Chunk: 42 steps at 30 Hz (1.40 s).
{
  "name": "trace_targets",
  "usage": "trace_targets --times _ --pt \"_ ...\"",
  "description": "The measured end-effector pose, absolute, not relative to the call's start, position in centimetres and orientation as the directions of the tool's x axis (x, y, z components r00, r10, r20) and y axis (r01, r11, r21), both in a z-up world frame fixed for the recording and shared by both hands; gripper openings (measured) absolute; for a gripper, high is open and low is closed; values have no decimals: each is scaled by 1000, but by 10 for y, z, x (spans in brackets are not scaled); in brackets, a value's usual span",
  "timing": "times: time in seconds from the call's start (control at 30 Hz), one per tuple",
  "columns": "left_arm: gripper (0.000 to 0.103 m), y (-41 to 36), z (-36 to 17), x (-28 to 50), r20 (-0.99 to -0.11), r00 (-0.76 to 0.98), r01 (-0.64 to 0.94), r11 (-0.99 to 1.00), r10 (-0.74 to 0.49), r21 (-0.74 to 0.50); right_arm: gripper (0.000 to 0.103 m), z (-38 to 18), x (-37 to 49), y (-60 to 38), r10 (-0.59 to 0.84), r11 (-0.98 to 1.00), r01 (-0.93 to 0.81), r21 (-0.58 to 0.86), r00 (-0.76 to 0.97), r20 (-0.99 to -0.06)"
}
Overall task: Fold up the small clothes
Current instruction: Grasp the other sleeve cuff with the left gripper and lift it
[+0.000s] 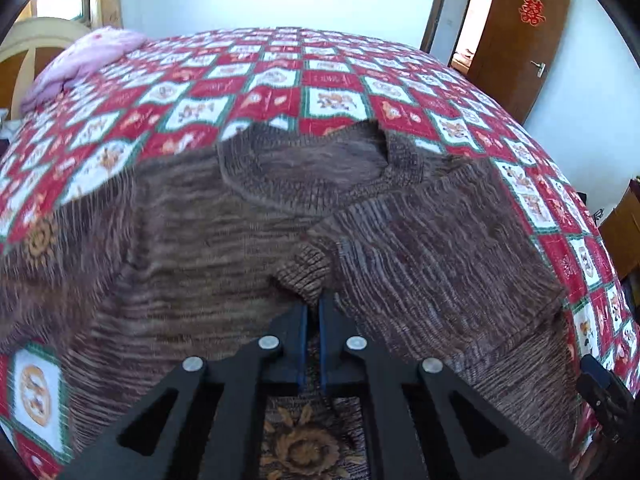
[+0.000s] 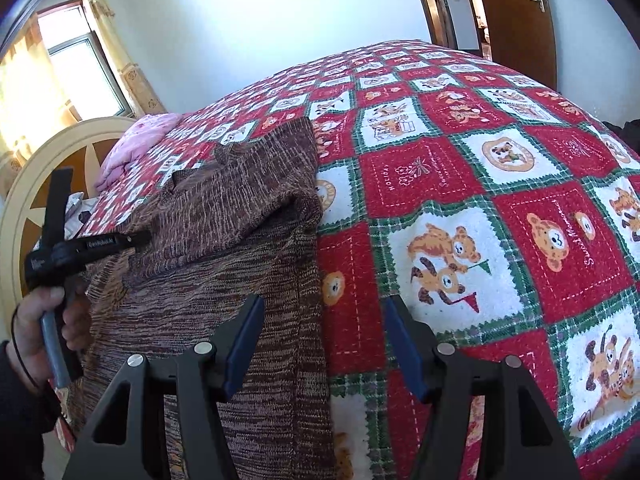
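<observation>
A brown knitted sweater point(image 1: 200, 216) lies on the red patchwork bed cover point(image 1: 320, 80), neck opening away from me. Its right sleeve is folded across the chest. My left gripper point(image 1: 313, 300) is shut on the sleeve cuff point(image 1: 304, 272) and holds it over the sweater's middle. In the right wrist view the sweater point(image 2: 224, 248) lies at the left. My right gripper point(image 2: 324, 320) is open and empty, just above the sweater's right edge and the cover point(image 2: 480, 200). The hand-held left gripper body point(image 2: 60, 248) shows at far left.
A pink folded cloth point(image 1: 88, 60) lies near the headboard point(image 2: 48, 184) at the bed's far left. An open brown door point(image 1: 516, 36) stands at the far right. A window with curtains point(image 2: 80, 60) is behind the headboard.
</observation>
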State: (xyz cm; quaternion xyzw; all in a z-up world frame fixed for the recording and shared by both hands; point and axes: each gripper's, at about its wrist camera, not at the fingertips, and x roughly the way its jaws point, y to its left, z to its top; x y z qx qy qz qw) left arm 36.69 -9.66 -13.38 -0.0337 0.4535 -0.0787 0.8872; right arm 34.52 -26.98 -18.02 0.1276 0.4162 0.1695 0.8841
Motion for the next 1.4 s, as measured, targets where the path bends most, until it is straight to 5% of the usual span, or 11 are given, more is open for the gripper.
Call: trace_targets --times 0.23,0.33,0.4,0.53,0.6,0.67,0.93,1.27,1.4 --pt "6 -74 -121 383 -766 633 86 993 -114 -76 64 -180 344 -266 394 916 -195 351 600 -696" --pt "14 -75 -134 385 -797 597 73 996 -87 -53 64 -180 344 -264 387 920 -198 339 601 -699" --pt "36 -74 -142 384 -818 571 50 998 -69 -49 64 -180 344 -263 382 922 -202 329 602 -701" --pt "52 -61 -140 366 -793 608 39 999 -33 -12 64 -179 344 -262 372 927 -203 315 605 -704" --pt "76 -51 -136 355 -770 637 34 998 18 51 64 -179 344 -262 373 927 -203 316 604 -704" --pt "82 -31 -130 343 -735 672 -2 993 88 117 65 -179 344 -260 371 928 -209 310 604 -705" --pt "82 44 -137 318 -743 645 -184 980 182 80 68 -159 321 -233 316 943 -308 128 701 -639" --pt "82 172 -146 279 -770 568 -453 891 290 1 68 -128 333 -173 444 869 -465 171 578 -684" --pt "67 213 -152 276 -795 583 -510 836 164 -202 69 -124 342 -130 464 848 -511 143 582 -668"
